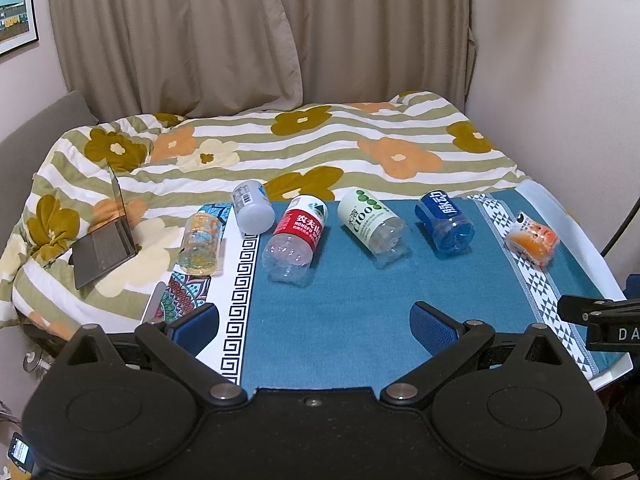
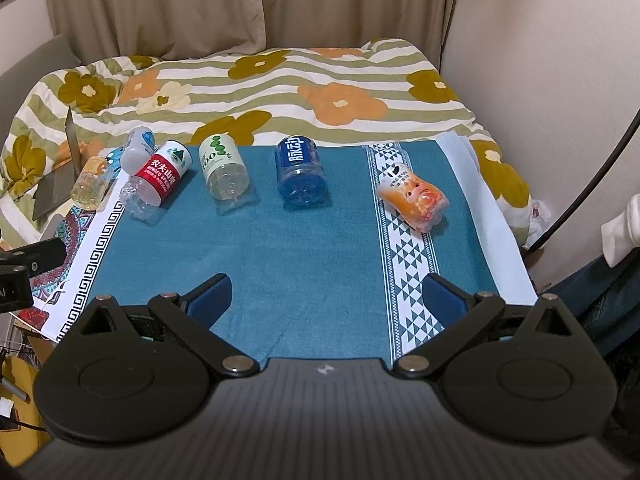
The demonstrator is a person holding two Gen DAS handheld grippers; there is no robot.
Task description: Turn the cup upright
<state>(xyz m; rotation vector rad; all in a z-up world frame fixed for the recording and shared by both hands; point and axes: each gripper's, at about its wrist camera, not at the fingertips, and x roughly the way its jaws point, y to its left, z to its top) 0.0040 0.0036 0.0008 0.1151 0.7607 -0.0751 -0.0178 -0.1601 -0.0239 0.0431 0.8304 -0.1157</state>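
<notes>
Several cut-bottle cups lie on their sides in a row across the far part of the table. From left: a yellow-patterned cup (image 1: 200, 243) (image 2: 91, 184), a white-grey cup (image 1: 252, 207) (image 2: 137, 149), a red-labelled cup (image 1: 297, 232) (image 2: 158, 179), a green-and-white cup (image 1: 373, 224) (image 2: 222, 167), a blue cup (image 1: 445, 219) (image 2: 300, 174) and an orange cup (image 1: 532, 238) (image 2: 414, 196). My left gripper (image 1: 314, 322) is open over the near blue cloth, holding nothing. My right gripper (image 2: 326, 300) is also open and empty, well short of the cups.
A blue cloth (image 1: 340, 300) with patterned borders covers the table. Behind it is a bed with a flowered striped quilt (image 1: 280, 140) and an open laptop (image 1: 106, 240). The other gripper's black body (image 1: 600, 320) (image 2: 24, 272) shows at each view's side. Curtains hang behind.
</notes>
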